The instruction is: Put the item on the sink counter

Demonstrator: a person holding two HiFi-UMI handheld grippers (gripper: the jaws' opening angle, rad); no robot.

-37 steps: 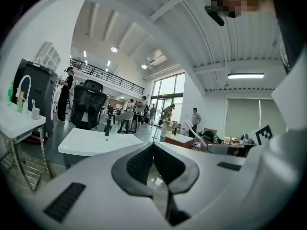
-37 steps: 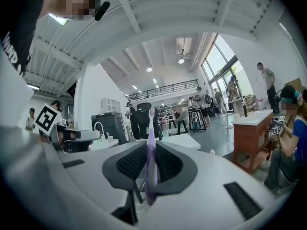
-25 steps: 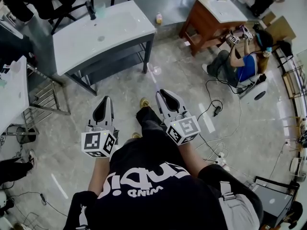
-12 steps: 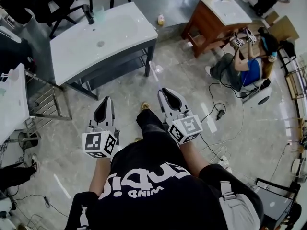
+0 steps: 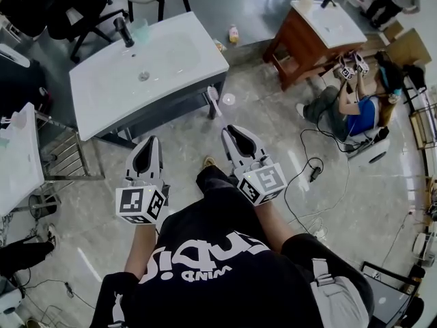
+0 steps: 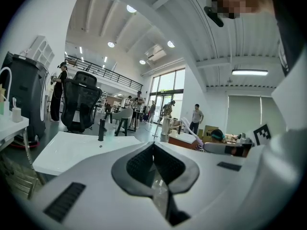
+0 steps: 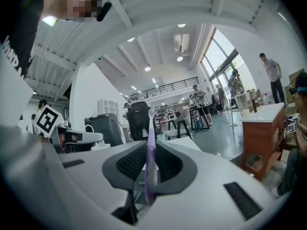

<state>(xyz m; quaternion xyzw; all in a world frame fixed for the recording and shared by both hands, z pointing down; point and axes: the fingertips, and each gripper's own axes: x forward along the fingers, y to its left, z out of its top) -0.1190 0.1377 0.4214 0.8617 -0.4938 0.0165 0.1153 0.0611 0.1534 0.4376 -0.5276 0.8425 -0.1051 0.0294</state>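
The white sink counter point(image 5: 174, 67) stands ahead of me in the head view, with a black faucet point(image 5: 123, 31) and a clear cup point(image 5: 141, 27) at its far edge. My right gripper point(image 5: 229, 130) is shut on a purple toothbrush point(image 7: 150, 143). The brush sticks up and forward past the jaws, and its head point(image 5: 213, 98) shows near the counter's right corner. My left gripper point(image 5: 147, 141) is shut with nothing in it. The left gripper view shows the counter top point(image 6: 72, 150) and faucet point(image 6: 101, 130) beyond the closed jaws point(image 6: 153, 145).
A wooden vanity point(image 5: 300, 39) stands at the back right, with a seated person point(image 5: 355, 98) holding grippers beside it. Cables point(image 5: 311, 169) lie on the floor to the right. Another white counter point(image 5: 17, 156) and a metal rack point(image 5: 65, 149) are at the left. A small bottle point(image 5: 233, 34) stands on the floor.
I have walked forward, so the sink counter has come nearer to both grippers. The grippers keep their pose, and the toothbrush stays in the right one.
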